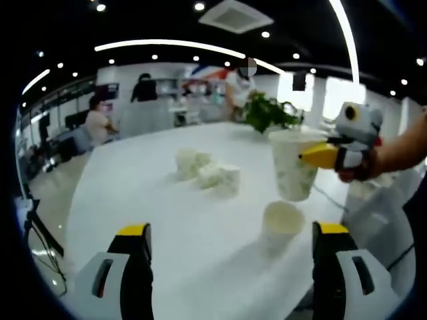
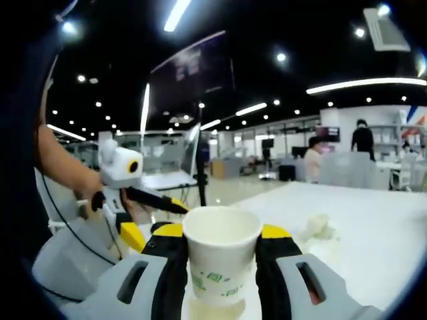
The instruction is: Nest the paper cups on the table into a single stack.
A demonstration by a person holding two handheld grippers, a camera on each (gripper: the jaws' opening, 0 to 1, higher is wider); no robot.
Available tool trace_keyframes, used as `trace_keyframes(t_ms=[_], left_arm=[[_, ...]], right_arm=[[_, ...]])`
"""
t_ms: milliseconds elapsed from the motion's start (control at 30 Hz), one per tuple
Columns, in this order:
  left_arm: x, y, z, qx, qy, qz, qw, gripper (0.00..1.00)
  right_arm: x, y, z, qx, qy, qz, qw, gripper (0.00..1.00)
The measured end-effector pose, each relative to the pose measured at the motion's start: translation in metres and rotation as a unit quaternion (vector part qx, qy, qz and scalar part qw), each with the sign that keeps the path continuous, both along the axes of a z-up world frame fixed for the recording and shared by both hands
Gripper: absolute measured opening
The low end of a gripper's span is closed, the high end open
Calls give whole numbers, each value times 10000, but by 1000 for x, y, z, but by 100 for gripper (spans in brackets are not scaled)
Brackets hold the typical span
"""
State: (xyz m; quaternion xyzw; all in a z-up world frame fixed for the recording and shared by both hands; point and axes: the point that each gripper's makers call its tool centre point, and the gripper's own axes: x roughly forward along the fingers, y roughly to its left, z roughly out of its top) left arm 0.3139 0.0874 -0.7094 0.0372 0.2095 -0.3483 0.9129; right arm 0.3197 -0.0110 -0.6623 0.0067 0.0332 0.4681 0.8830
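- The right gripper (image 2: 221, 257) clamps one upright paper cup (image 2: 221, 260) at lower centre of the right gripper view.
- In the left gripper view, a second cup (image 1: 281, 223) stands on the white bench (image 1: 167, 227), lower right of centre.
- Several tipped cups (image 1: 208, 172) cluster mid-frame; their count is unclear.
- The left gripper (image 1: 230, 250) gapes wide, holding nothing.

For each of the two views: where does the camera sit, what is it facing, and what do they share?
Left gripper view: rides the open left gripper, facing across the white table at a standing cup and tipped cups.
Right gripper view: rides the right gripper, shut on a held cup.
Shared: held cup, table.
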Motion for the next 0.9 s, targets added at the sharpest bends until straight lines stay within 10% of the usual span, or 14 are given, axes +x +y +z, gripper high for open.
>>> trace_keyframes(t_ms=[900], left_arm=[[-6,0,-4,-26,82,-45,10000,99]], right_arm=[[1,13,-50,-296,292,-26,9991,37]])
